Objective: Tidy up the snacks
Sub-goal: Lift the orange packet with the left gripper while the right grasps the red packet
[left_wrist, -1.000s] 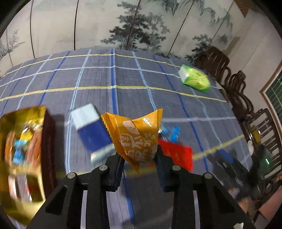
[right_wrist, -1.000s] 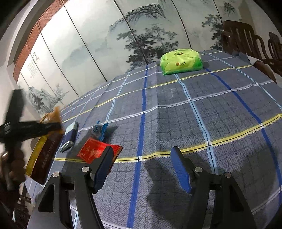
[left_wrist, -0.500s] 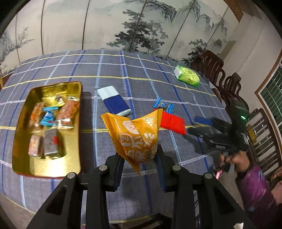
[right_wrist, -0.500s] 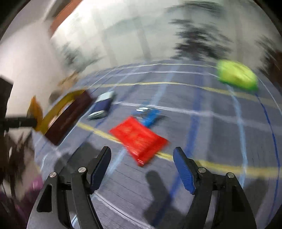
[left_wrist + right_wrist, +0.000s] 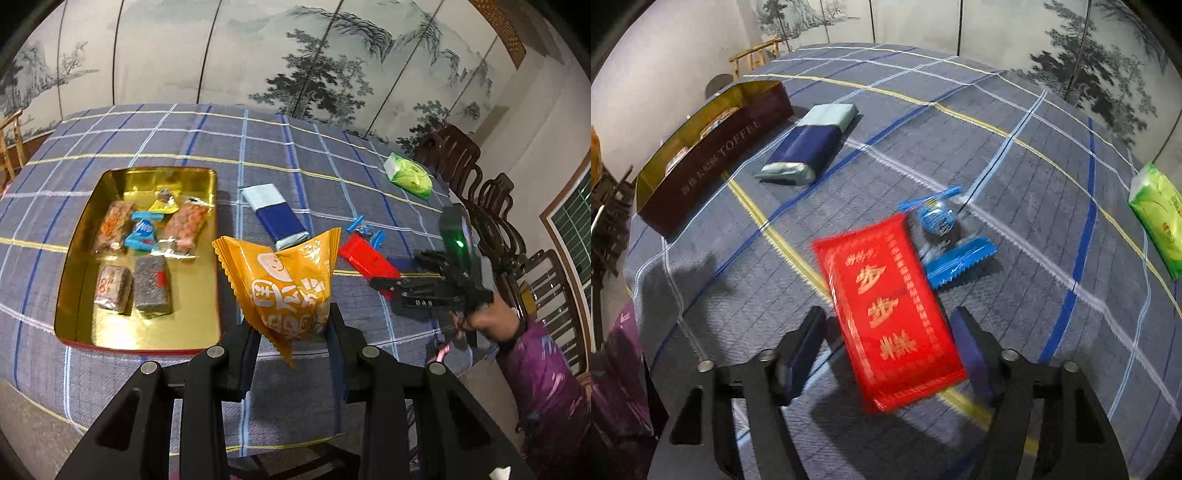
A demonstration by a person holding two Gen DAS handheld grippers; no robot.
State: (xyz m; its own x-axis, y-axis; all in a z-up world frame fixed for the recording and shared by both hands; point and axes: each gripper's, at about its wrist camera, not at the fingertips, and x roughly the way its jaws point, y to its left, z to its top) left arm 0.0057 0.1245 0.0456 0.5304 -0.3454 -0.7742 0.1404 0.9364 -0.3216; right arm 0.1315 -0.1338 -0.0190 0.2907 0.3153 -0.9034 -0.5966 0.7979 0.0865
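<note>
Left gripper (image 5: 291, 332) fingers clamped on crinkly orange snack pouch (image 5: 284, 280), lower centre, right of gold tin tray (image 5: 79, 254). Right gripper (image 5: 888, 339) fingers closing around flat red packet (image 5: 886, 314) on table; skewed packet may squirt out.

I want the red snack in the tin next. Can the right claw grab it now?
Probably yes. The right claw is closing with the red packet between its fingers, nothing covering it; the blue candy lies beside it.
</note>
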